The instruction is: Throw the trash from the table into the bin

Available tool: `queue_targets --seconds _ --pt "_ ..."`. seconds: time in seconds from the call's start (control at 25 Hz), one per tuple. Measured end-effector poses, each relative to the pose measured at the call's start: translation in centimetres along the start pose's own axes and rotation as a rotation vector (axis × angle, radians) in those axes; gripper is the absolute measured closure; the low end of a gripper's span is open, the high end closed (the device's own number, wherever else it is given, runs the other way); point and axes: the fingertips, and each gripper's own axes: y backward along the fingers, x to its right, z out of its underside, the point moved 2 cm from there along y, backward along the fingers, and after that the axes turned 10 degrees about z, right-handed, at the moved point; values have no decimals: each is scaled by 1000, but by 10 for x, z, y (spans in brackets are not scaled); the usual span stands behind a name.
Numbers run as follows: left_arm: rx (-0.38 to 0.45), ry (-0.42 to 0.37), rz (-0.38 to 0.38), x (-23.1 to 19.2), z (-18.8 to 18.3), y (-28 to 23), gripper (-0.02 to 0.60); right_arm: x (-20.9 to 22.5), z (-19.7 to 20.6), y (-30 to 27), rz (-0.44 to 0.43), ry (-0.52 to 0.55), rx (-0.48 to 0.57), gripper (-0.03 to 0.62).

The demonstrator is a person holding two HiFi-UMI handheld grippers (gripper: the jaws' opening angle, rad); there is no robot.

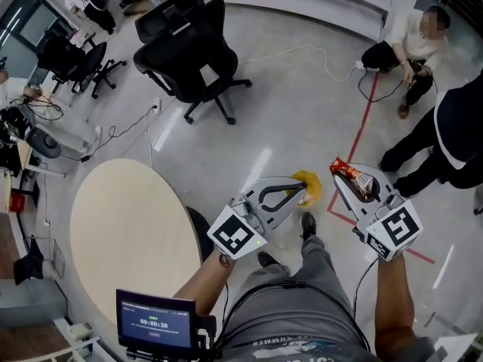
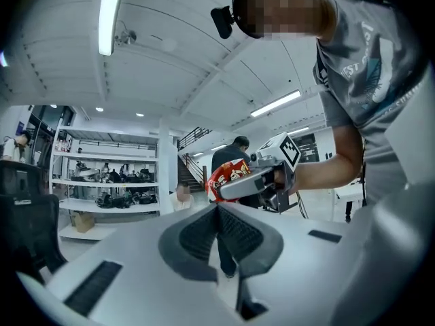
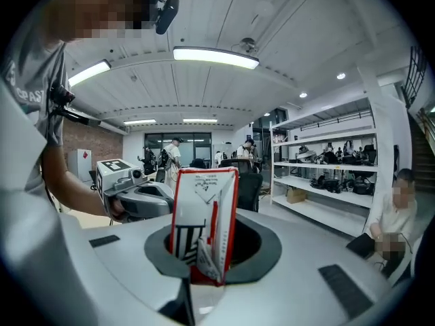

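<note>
1. Left gripper [image 1: 300, 193]: the jaws are closed. In the left gripper view the two ribbed pads meet along one line with nothing between them. It holds no item.
2. Right gripper [image 1: 349, 184]: the jaws are clamped onto a snack packet [image 1: 344, 167], standing only as far apart as the packet is thick. In the right gripper view the packet stands upright between the pads, with its white, red-edged back panel and barcode facing the camera.
3. Position of the packet: it is in the air, clear of the table, at the tip of the right gripper. Its red printed end sticks out past the jaw tips.
4. Relation of the grippers: they are held side by side in front of the person's body, apart from each other, both pointing away from the person. Each one shows in the other's view.
5. Round table [image 1: 124, 225]: it stands to the person's left, beside the left arm. Neither gripper is over it.
6. Floor [image 1: 302, 104]: a yellow object [image 1: 312, 179] lies just beyond the left gripper's tips and is partly hidden by them. What it is cannot be told. A red line [image 1: 362, 130] runs across the floor past the right gripper.
7. Surroundings: a black office chair [image 1: 189, 51] stands farther off on the floor. One person [image 1: 411, 44] crouches at the far right, and another person [image 1: 453, 138] stands at the right edge.
</note>
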Motion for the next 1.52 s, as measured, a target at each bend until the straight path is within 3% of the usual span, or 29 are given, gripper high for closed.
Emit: queue_targets --seconds 0.32,0.4,0.6,0.76,1.0,1.52 --pt "6 31 -3 -6 3 -11 540 -1 14 -14 -26 -44 -63 522" --pt "-1 48 -9 -19 18 -14 540 5 26 -30 -33 -56 -86 522" --pt "-44 113 12 -71 117 -39 540 42 114 -106 -37 -122 -160 522" --pt "-56 153 26 -87 171 -59 540 68 175 -131 -19 -182 -222 522" --pt "-59 327 9 -121 286 -92 540 101 285 -174 10 -255 -318 522" --pt "-246 547 10 -134 507 -116 540 87 517 -254 -89 -264 -478 522"
